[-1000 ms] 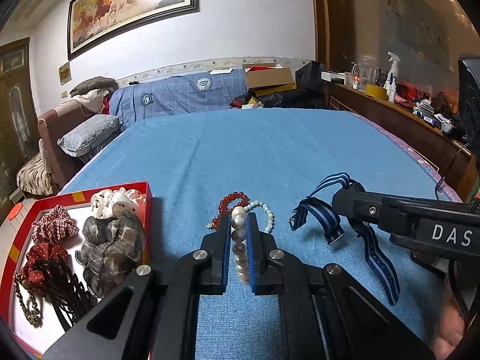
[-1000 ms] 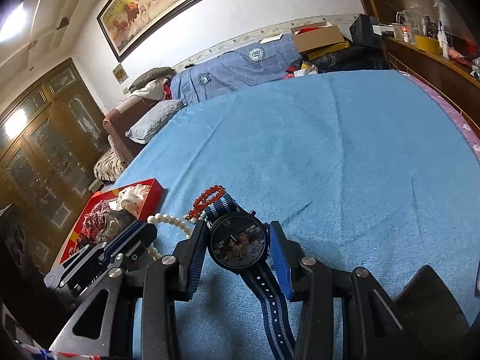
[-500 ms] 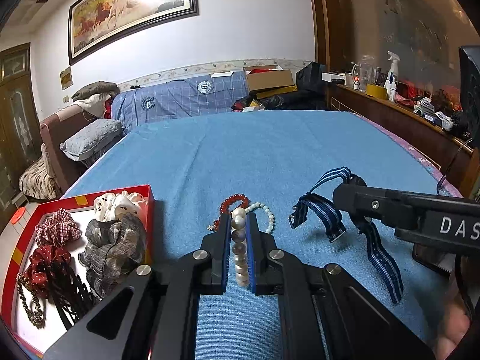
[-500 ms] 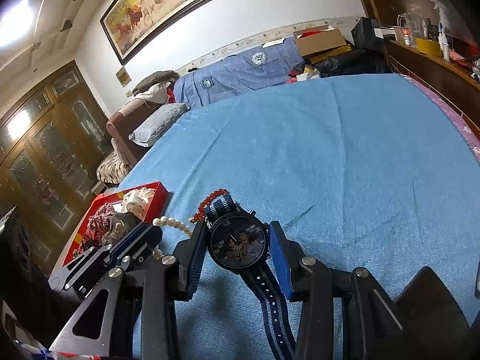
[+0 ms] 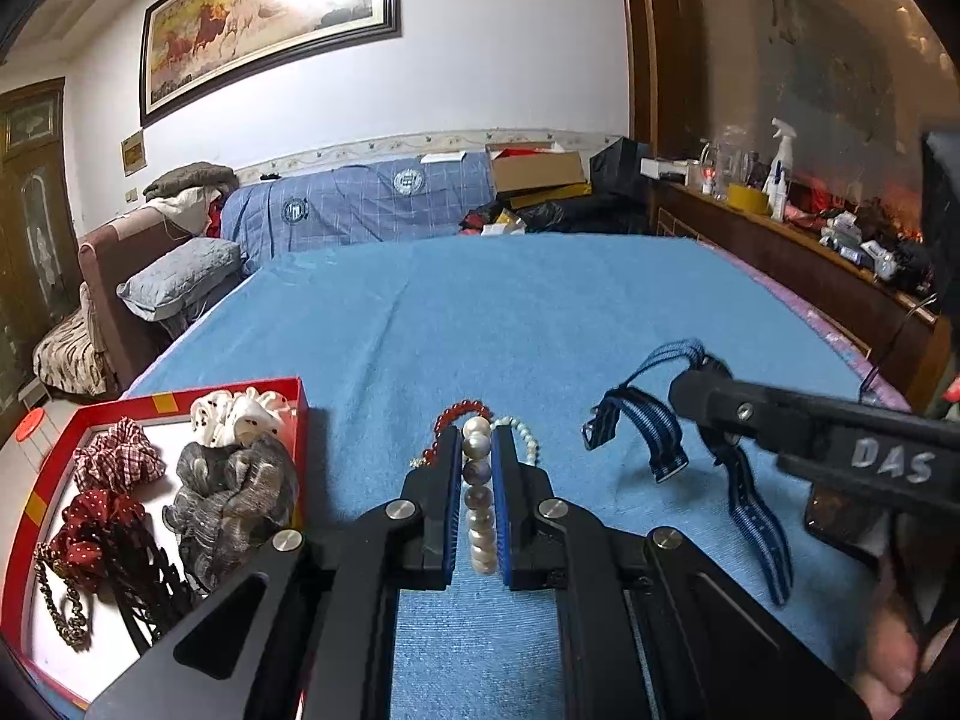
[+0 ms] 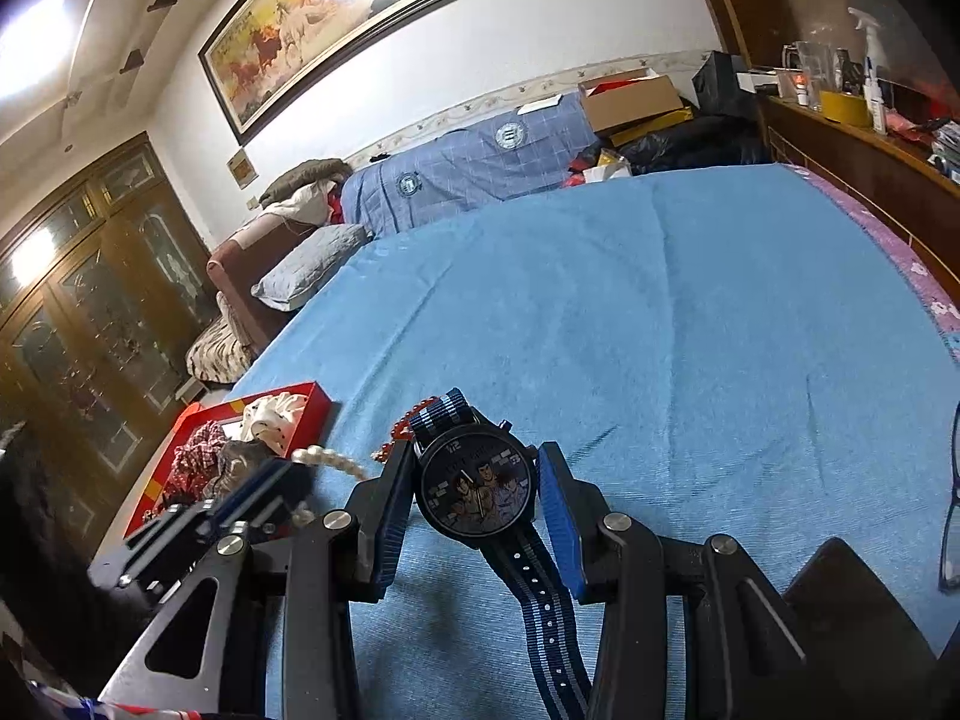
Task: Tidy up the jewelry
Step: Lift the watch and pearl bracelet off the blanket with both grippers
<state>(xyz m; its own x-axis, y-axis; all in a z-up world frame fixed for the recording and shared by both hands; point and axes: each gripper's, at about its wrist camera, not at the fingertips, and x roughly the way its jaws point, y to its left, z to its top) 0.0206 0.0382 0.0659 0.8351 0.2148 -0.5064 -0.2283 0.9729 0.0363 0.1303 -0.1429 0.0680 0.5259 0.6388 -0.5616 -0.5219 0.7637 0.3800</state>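
Observation:
My left gripper [image 5: 477,441] is shut on a strand of large pearls [image 5: 479,504], which runs lengthwise between its blue pads. Just past its tips, a red bead bracelet [image 5: 459,411] and a small pearl bracelet [image 5: 527,437] lie on the blue bedspread [image 5: 540,312]. My right gripper [image 6: 478,453] is shut on a dark cartoon-face watch [image 6: 477,489]. In the left wrist view its blue striped strap [image 5: 651,423] hangs off the bed. A red tray [image 5: 180,401] at the left holds scrunchies and a chain.
Glasses [image 6: 951,510] lie at the right edge of the bed. A wooden sideboard [image 5: 780,252] with a spray bottle and clutter runs along the right side. A grey pillow [image 5: 180,276] and a sofa stand past the left edge. A hand [image 5: 888,660] holds the right gripper.
Both views have drifted only slightly. The pearls stay pinched in the left gripper and the watch stays between the right pads.

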